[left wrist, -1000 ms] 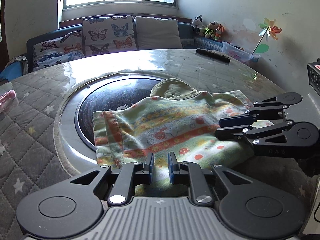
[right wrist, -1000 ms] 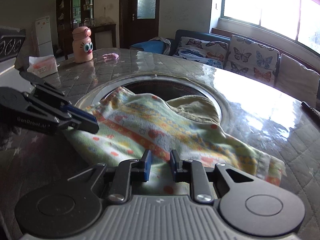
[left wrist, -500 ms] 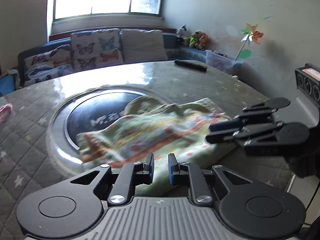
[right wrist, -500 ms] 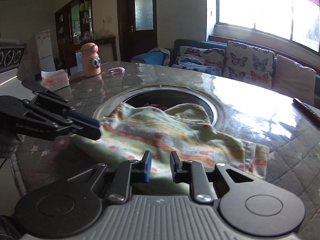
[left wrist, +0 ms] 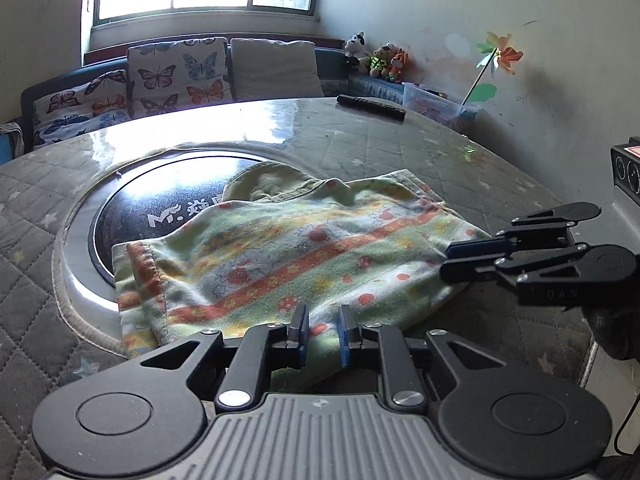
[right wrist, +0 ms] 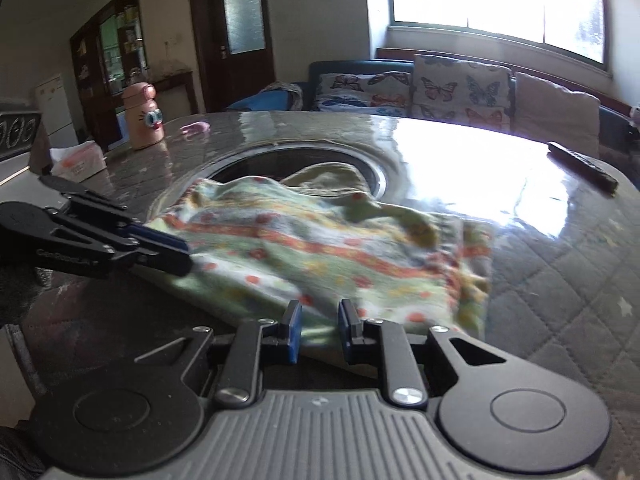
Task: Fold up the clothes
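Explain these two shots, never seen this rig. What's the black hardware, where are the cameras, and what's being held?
There is no robot. A person holds a two-finger gripper in each hand, and each carries a fisheye camera looking along its fingers. One picture is from the left gripper, the other from the right gripper, and each view also shows the opposite gripper from the side. A green patterned garment lies on a round quilted table, partly over a dark round inset. Both grippers appear to pinch its near edge. Farther back are a dark remote-like bar and a pink bottle.
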